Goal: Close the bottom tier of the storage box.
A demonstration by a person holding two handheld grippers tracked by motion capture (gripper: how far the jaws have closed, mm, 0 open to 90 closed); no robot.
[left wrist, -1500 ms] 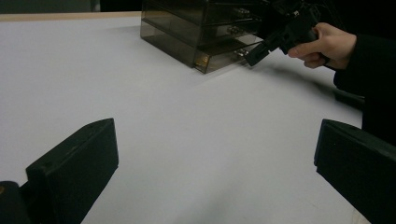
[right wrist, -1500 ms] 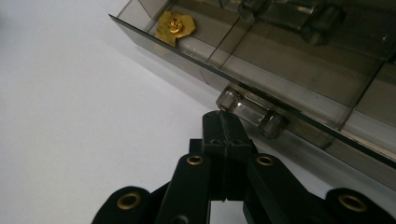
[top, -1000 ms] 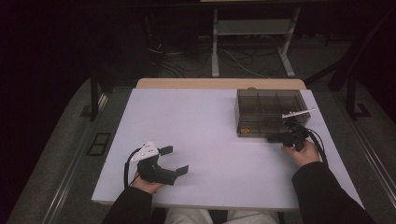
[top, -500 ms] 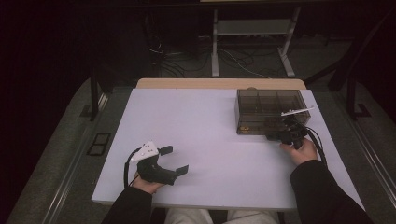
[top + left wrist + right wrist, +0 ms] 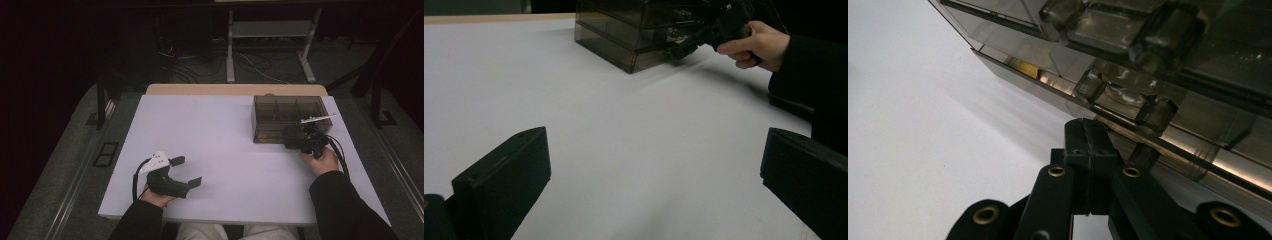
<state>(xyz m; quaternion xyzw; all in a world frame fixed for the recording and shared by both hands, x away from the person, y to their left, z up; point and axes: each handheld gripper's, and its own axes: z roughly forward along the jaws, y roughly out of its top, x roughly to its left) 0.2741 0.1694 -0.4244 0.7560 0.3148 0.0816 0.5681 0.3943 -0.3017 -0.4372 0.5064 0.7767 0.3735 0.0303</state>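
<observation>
Pressing its closed tips against the front of the smoky clear box (image 5: 287,119), the right gripper (image 5: 291,144) is at work on the far right part of the white desk (image 5: 215,150). The box has small rooms inside, seen from the high view. In the right gripper view, the jaws are pressed together with nothing between them, and their tips sit just under a clear latch (image 5: 1125,102) on the box front. It looks like they touch the edge there, but it is hard to be sure.

The left gripper (image 5: 189,171) rests on the near left of the desk, well apart from the box. Its jaws are spread wide and hold nothing.

The step in hand looks like opening the box by working its latch. The lid seems closed for now. Next, the closed tips likely need to push or lift the latch until it lets go. That calls for a small, careful push, because the box is light and could slide on the smooth desk. The left gripper could come over and hold the box in place.
</observation>
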